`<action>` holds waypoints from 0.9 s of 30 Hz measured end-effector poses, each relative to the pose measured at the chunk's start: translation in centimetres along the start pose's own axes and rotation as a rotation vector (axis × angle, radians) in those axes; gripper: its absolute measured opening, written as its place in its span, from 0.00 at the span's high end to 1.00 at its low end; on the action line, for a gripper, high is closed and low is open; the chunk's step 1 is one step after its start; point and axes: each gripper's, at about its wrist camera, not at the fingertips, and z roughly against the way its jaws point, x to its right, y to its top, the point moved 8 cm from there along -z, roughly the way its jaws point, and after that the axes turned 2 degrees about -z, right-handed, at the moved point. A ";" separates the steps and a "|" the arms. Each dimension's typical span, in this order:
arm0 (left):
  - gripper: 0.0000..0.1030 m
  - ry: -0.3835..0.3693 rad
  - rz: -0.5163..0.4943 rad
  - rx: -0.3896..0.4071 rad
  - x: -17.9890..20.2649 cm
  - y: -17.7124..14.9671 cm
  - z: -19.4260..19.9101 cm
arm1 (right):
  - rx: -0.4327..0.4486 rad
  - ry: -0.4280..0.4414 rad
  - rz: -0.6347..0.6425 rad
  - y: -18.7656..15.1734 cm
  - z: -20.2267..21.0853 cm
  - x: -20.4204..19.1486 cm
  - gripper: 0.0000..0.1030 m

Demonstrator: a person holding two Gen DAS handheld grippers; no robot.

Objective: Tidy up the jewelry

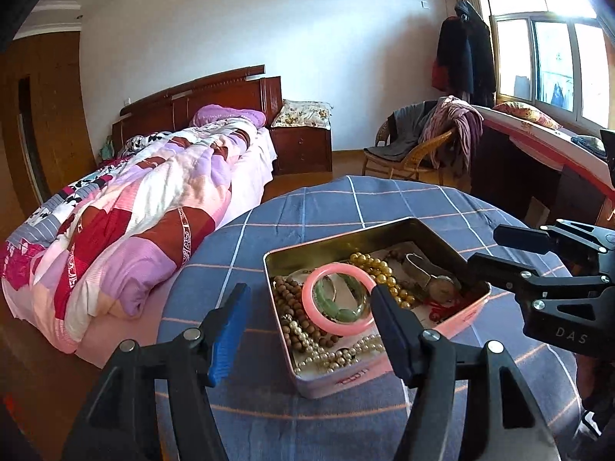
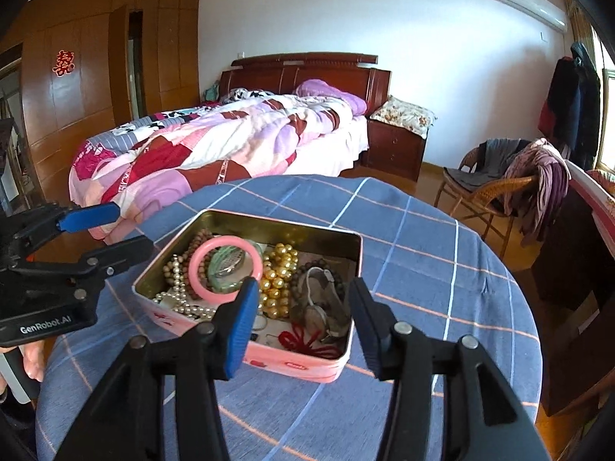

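A round worktop (image 1: 326, 207) under a blue checked cloth is carrying one open pink tin (image 1: 388, 378), and the tin is sitting near the middle of it. Behind the worktop a bed (image 1: 161, 176) with a patchwork quilt is filling the left of the room, a wicker chair (image 2: 488, 196) draped in clothes is standing to the right, and a window (image 1: 553, 65) is letting in strong light.

Inside the tin the jewelry is lying in a heap: a pink bangle (image 1: 338, 297) is resting on top with a green bangle (image 1: 340, 303) lying across its opening, a strand of gold beads (image 2: 278, 276) is bunched in the middle, brown wooden beads (image 1: 288, 303) and white pearls (image 1: 338, 353) are crowding the left end, and a wristwatch (image 1: 434, 278) and a red knotted cord (image 2: 303, 340) are lying at the right end (the strands are overlapping, so nothing is lying free of its neighbours).

The left hand-held gripper (image 1: 307, 330) is tilting down over the tin's left end, its jaws standing wide and holding nothing. The right hand-held gripper (image 2: 303, 322) is tilting down over the right end, its jaws spread to a middling gap, also holding nothing. Each is showing at the edge of the other's view, well apart.
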 end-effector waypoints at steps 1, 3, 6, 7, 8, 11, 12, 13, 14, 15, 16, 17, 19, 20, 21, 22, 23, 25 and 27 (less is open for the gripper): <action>0.37 0.000 0.004 0.002 -0.1 0.0 0.1 | 0.004 0.000 0.002 0.0 0.1 -0.1 0.46; 0.37 0.001 0.011 0.007 -0.2 -0.1 0.5 | 0.013 0.001 0.002 0.1 0.4 -0.1 0.46; 0.37 0.003 0.020 0.007 -0.5 -0.3 0.7 | 0.024 0.005 -0.010 0.1 0.7 0.0 0.45; 0.37 0.003 0.024 0.006 -0.6 -0.3 0.7 | 0.025 0.006 -0.010 0.1 0.7 -0.1 0.45; 0.37 0.003 0.028 0.006 -0.7 -0.4 0.7 | 0.025 0.003 -0.006 0.1 0.7 -0.2 0.45; 0.37 0.002 0.035 0.001 -0.8 -0.7 0.7 | 0.025 0.007 -0.003 0.0 0.7 -0.4 0.44; 0.37 0.002 0.034 0.000 -0.8 -0.8 0.7 | 0.027 0.006 -0.004 0.0 0.7 -0.4 0.44; 0.37 0.002 0.033 0.000 -0.7 -0.9 0.7 | 0.029 0.007 -0.005 0.1 0.8 -0.4 0.43; 0.37 0.003 0.034 -0.001 -0.8 -0.9 0.7 | 0.030 0.009 -0.005 0.0 0.7 -0.4 0.43; 0.37 0.003 0.037 -0.001 -0.8 -0.9 0.7 | 0.031 0.008 -0.005 0.0 0.8 -0.4 0.43; 0.37 0.000 0.039 0.001 -0.8 -0.9 0.7 | 0.033 0.007 -0.006 0.1 0.8 -0.4 0.43; 0.37 -0.001 0.039 0.002 -0.7 -1.0 0.8 | 0.035 0.008 -0.006 0.1 0.9 -0.4 0.43; 0.37 0.000 0.041 0.003 -0.7 -1.1 0.9 | 0.036 0.007 -0.006 0.1 1.0 -0.4 0.43; 0.37 -0.003 0.040 0.002 -0.7 -1.0 0.9 | 0.036 0.007 -0.006 0.1 1.0 -0.4 0.42; 0.37 -0.004 0.041 0.002 -0.7 -1.1 0.9 | 0.036 0.008 -0.006 0.1 1.0 -0.4 0.42; 0.37 -0.002 0.041 0.002 -0.7 -1.1 0.9 | 0.036 0.009 -0.007 0.1 1.0 -0.4 0.42; 0.37 -0.004 0.040 0.002 -0.7 -1.0 0.9 | 0.035 0.010 -0.008 0.1 1.0 -0.4 0.42; 0.37 -0.004 0.042 0.003 -0.8 -1.1 1.0 | 0.037 0.010 -0.006 0.1 1.1 -0.4 0.41; 0.37 -0.004 0.040 0.004 -0.7 -1.0 1.0 | 0.041 0.009 -0.006 0.2 1.3 -0.4 0.40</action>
